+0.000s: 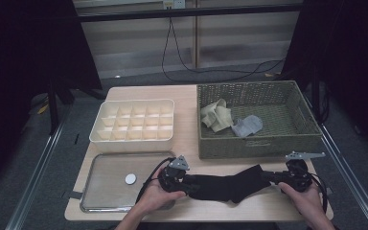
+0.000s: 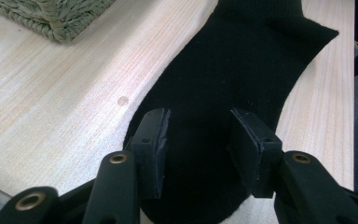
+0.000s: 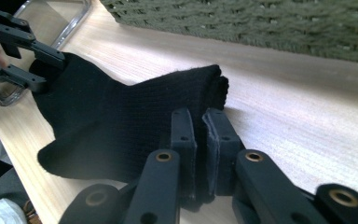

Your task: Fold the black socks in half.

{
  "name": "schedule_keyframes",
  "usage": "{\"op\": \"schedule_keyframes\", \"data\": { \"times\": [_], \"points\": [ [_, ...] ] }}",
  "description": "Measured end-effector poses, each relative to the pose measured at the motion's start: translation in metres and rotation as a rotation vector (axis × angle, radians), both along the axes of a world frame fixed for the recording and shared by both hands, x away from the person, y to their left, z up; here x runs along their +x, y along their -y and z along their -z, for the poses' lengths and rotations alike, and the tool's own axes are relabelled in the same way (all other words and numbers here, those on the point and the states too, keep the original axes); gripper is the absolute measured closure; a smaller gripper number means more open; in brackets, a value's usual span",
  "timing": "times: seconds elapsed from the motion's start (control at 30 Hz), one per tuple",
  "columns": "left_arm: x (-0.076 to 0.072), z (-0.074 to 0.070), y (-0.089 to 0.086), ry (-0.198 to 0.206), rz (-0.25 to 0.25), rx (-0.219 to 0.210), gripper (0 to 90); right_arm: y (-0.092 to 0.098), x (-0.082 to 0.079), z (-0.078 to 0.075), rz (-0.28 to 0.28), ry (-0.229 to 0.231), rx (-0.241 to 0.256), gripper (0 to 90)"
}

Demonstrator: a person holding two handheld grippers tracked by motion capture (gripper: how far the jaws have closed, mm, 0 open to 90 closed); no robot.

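two tools, one black sock

the right tool (image 3: 200,135) has its jaws pinched nearly together on one end of the black sock (image 1: 227,184), a thin edge of fabric caught between the pads. the left tool (image 2: 199,140) stands with its jaws well apart, one on each side of the other end of the sock; the pads sit over the fabric without clamping it. the sock lies flat along the front edge of the desk (image 1: 187,129), stretched between the two tools. just left of it lies a metal tray (image 1: 100,191) with a small white disc (image 1: 131,179) on it. behind the sock stands a woven basket (image 1: 258,143) holding a beige cloth (image 1: 216,115) and a grey sock (image 1: 247,126). a cream divider box (image 1: 133,122) sits behind the tray.
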State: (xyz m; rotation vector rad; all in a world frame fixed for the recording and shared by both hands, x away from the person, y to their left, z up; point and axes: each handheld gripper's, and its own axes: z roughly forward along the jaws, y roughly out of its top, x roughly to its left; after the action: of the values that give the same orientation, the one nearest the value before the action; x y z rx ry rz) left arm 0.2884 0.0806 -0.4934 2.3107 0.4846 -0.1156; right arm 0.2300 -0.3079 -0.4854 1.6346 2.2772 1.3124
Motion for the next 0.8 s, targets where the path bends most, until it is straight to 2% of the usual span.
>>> {"op": "schedule_keyframes", "data": {
  "times": [0.1,0.13,0.17,0.2,0.3,0.47,0.53,0.63,0.67,0.77,0.8],
  "points": [
    [0.000,0.000,0.000,0.001,0.000,-0.002,56.3,0.000,0.000,-0.003,-0.001,0.008,0.011,83.4],
    [-0.001,0.001,0.001,0.002,-0.003,-0.020,56.3,0.000,0.000,-0.004,-0.003,0.009,0.013,83.4],
    [-0.001,0.000,0.000,0.000,0.003,0.003,55.8,0.000,0.000,-0.005,-0.001,0.011,0.019,83.4],
    [-0.001,0.001,0.001,0.000,0.001,-0.007,55.3,0.000,0.000,-0.006,0.000,0.016,0.025,83.4],
    [-0.002,0.000,0.002,0.014,0.005,0.005,54.6,0.000,0.000,-0.009,-0.005,0.030,0.039,83.4],
    [-0.003,0.000,0.003,0.012,0.000,-0.002,53.4,-0.001,0.000,-0.014,-0.006,0.039,0.045,83.4],
    [-0.002,0.000,0.003,0.023,0.015,0.017,53.4,-0.001,0.000,-0.016,-0.006,0.042,0.050,83.4],
    [-0.005,0.000,0.005,0.037,0.009,0.018,53.5,-0.001,0.000,-0.020,-0.009,0.048,0.052,83.4],
    [-0.006,-0.001,0.006,0.046,0.015,0.038,53.4,-0.001,0.000,-0.021,-0.009,0.054,0.056,83.4],
    [-0.007,-0.001,0.008,0.046,0.015,0.035,52.2,-0.002,-0.001,-0.025,-0.014,0.058,0.063,83.4],
    [-0.006,0.001,0.008,0.032,0.016,0.006,51.8,-0.004,-0.001,-0.029,-0.021,0.065,0.070,83.5]
  ]
}}
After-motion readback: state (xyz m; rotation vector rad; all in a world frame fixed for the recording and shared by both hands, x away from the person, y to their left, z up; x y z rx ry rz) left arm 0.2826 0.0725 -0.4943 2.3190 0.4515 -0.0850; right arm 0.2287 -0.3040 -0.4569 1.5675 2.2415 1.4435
